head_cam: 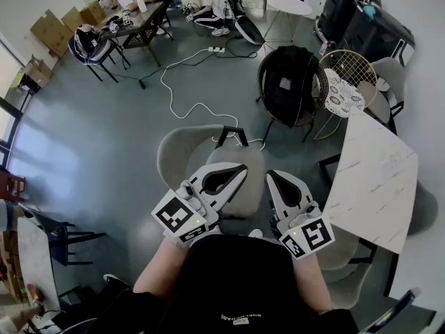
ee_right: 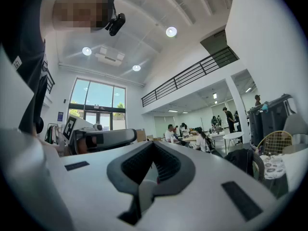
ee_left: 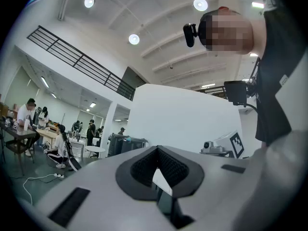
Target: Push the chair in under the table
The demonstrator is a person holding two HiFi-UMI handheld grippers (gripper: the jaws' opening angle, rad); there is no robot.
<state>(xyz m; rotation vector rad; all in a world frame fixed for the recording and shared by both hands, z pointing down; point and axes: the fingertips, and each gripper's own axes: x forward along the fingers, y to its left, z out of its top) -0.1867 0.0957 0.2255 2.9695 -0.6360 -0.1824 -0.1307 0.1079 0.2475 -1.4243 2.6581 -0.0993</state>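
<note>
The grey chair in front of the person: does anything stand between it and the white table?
Nothing visible lies on the floor between the grey chair and the white table. The table's black leg stands at its near edge, and another chair is already tucked in at the lower corner.

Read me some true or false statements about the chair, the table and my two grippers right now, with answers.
1. The left gripper and the right gripper are both shut, with nothing between the jaws. True.
2. The grey chair is already tucked under the white table. False: it stands apart from the table, to its left in the head view.
3. A white cable lies on the floor beyond the chair. True.
4. The table top is black. False: it is white with a marble pattern.
</note>
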